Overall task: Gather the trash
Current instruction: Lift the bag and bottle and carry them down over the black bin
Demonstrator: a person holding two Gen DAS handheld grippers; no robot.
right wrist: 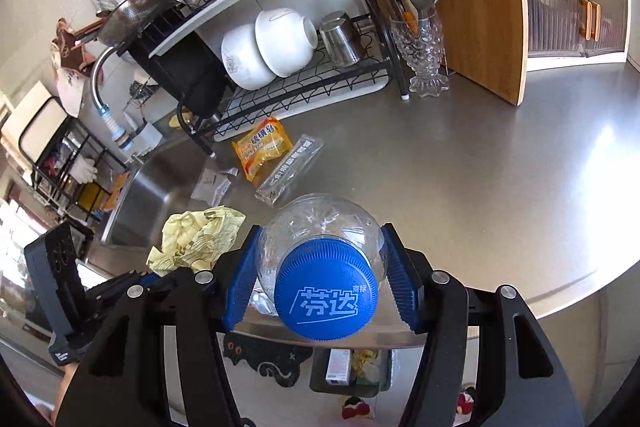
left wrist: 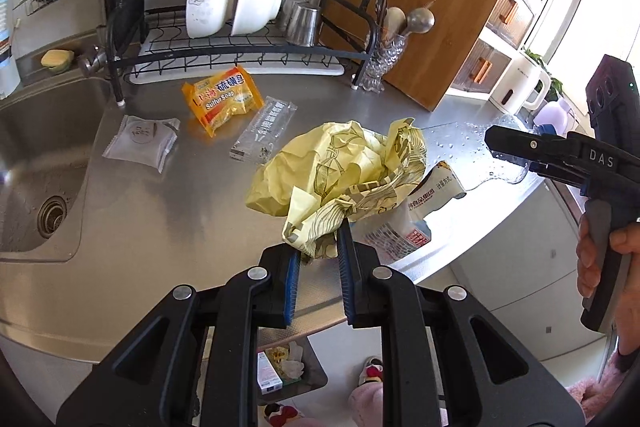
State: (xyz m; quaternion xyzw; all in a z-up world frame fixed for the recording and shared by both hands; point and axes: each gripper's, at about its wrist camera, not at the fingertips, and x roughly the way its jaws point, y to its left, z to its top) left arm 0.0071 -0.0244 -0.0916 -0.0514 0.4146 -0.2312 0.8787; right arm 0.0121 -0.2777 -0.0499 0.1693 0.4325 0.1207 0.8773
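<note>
- The left gripper (left wrist: 320, 247) is clenched on the crumpled yellow wrapper (left wrist: 340, 167), which rests on the counter (left wrist: 180, 219).
- The right gripper (right wrist: 320, 271) grasps a clear plastic bottle (right wrist: 320, 227) with a blue cap (right wrist: 326, 289), above the counter edge.
- An orange soap packet (left wrist: 222, 99), a clear wrapper (left wrist: 264, 129) and a white sachet (left wrist: 140, 141) lie near the dish rack (left wrist: 248, 47).

Right tool (right wrist: 320, 263) grips clear bottle (right wrist: 320, 227), blue-capped.

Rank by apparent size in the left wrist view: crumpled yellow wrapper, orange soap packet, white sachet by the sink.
1. Crumpled yellow wrapper, clearly largest, though it sits nearest the camera.
2. Orange soap packet and white sachet look about alike; not ranking them.
</note>
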